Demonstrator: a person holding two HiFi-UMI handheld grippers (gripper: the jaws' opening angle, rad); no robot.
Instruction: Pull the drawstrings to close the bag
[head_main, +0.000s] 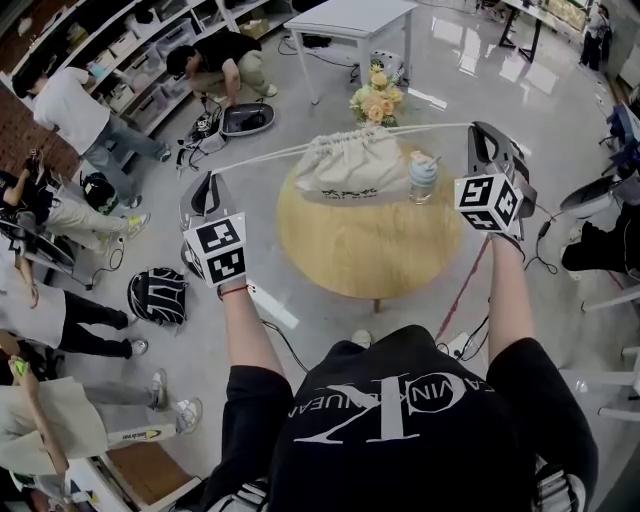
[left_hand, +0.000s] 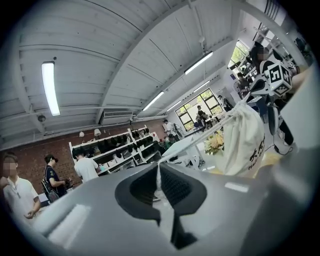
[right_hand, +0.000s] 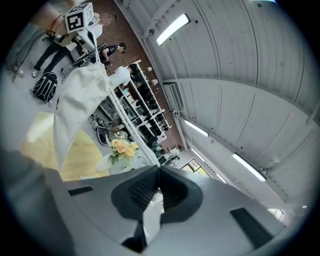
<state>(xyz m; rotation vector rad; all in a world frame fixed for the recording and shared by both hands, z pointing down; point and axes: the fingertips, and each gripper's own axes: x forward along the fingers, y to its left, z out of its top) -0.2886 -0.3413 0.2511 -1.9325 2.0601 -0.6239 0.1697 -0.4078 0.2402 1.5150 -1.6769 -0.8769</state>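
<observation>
black-shirted shoulders (head_main: 400, 420) fill the foreground. left tongs (head_main: 207, 185) are clamped tight on the left drawstring (head_main: 270, 153), and right tongs (head_main: 480, 135) on the right drawstring (head_main: 445, 127) — both white cords run taut and nearly level. between them the cream bag (head_main: 352, 165) sits over the far edge of the round tabletop (head_main: 370, 255), mouth gathered. it looks like soft, light cloth; the thin cords may slip — best gripped well out from the mouth.

The worktop (head_main: 370, 250) is seen steeply from above in the head view. The gripper views are aimed level toward each other, close by. The bag (head_main: 350, 165) is shared by all.
</observation>
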